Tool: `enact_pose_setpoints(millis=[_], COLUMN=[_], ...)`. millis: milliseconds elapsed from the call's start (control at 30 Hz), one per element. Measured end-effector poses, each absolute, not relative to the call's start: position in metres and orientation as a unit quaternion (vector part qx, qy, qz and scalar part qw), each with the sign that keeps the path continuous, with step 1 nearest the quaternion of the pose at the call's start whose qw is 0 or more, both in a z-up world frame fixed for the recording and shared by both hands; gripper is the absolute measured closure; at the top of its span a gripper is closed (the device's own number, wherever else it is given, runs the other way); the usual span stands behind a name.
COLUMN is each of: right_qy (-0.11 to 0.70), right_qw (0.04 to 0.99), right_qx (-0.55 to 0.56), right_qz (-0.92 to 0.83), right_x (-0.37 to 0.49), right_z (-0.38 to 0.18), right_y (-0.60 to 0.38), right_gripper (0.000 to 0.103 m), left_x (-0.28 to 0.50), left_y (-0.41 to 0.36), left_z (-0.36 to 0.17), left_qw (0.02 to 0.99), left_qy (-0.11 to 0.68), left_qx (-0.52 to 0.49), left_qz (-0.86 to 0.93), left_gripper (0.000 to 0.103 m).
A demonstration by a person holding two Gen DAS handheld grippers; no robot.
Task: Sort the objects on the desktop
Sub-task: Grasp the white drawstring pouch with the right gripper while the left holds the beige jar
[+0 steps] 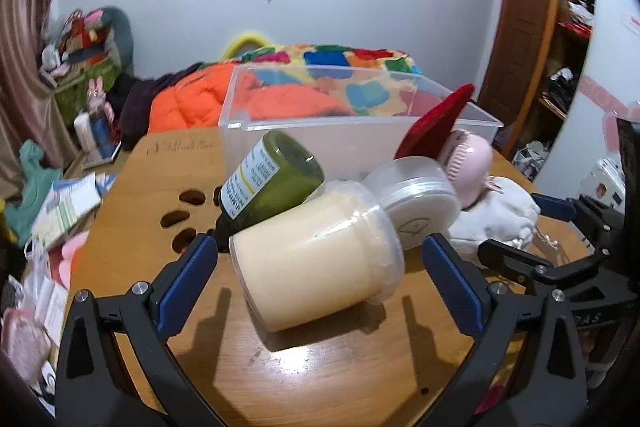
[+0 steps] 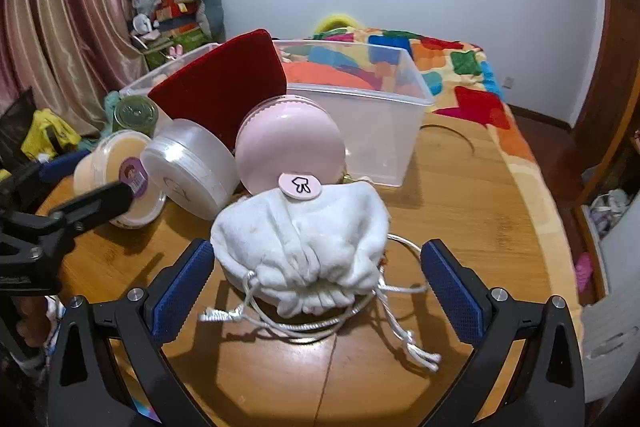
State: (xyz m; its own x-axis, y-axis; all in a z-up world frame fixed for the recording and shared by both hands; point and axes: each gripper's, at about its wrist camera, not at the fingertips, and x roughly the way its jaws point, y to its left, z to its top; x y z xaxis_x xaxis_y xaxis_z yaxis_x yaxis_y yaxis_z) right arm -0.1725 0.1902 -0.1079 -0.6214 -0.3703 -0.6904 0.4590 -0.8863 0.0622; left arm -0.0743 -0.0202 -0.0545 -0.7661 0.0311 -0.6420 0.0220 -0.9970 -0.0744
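A cream-filled plastic jar [image 1: 316, 255] lies on its side on the wooden table [image 1: 320, 367], between the wide-open jaws of my left gripper [image 1: 318, 247], and neither pad touches it. A green glass bottle [image 1: 268, 187] leans on the jar, and a round clear tub [image 1: 416, 195] lies beside it. My right gripper [image 2: 318, 259] stands open around a white drawstring pouch [image 2: 304, 251], with its blue pads clear of the cloth. Behind the pouch stand a pink round fan [image 2: 290, 147], a red case [image 2: 228, 83], the clear tub [image 2: 188, 167] and the cream jar [image 2: 120, 179].
A large clear plastic bin [image 1: 352, 131] stands at the table's far side, also visible as the bin [image 2: 376, 123] in the right wrist view. A bed with a colourful blanket [image 2: 440, 67] lies beyond. Clutter covers the floor at left [image 1: 60, 211]. The left gripper's arm [image 2: 60, 223] reaches in from the left.
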Motion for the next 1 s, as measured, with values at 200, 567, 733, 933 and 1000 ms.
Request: enact_pose_setpoints(millis=[200,567,733,933,1000], right_qy=[0.058,0.056,0.034,0.028,0.025], right_qw=[0.251,0.279,0.292,0.296,0.297], right_qx=[0.361,0.361,0.363,0.363,0.364], right_qz=[-0.896,-0.888,-0.884,-0.883,-0.882], right_x=[-0.176,-0.176,-0.174,-0.169,-0.168], right_z=[-0.114,-0.122,-0.12,-0.117,-0.116], right_y=[0.19,0.189,0.198,0.208,0.211], right_gripper=[0.005,0.039,0.045,0.05,0.052], left_x=[-0.082,-0.087,-0.083,-0.077,-0.075], left_y=[-0.026,-0.027,-0.026,-0.024,-0.025], left_z=[-0.061,-0.07,-0.071,-0.07,-0.07], left_qw=[-0.013,-0.013,-0.013,-0.011,-0.009], left_qy=[-0.069,-0.087,-0.087,-0.079,-0.081], left_qx=[-0.356,-0.37,-0.367,-0.362,-0.361], left_qz=[0.932,0.925,0.926,0.929,0.929], left_gripper=[0.0,0.021,0.022,0.03,0.031])
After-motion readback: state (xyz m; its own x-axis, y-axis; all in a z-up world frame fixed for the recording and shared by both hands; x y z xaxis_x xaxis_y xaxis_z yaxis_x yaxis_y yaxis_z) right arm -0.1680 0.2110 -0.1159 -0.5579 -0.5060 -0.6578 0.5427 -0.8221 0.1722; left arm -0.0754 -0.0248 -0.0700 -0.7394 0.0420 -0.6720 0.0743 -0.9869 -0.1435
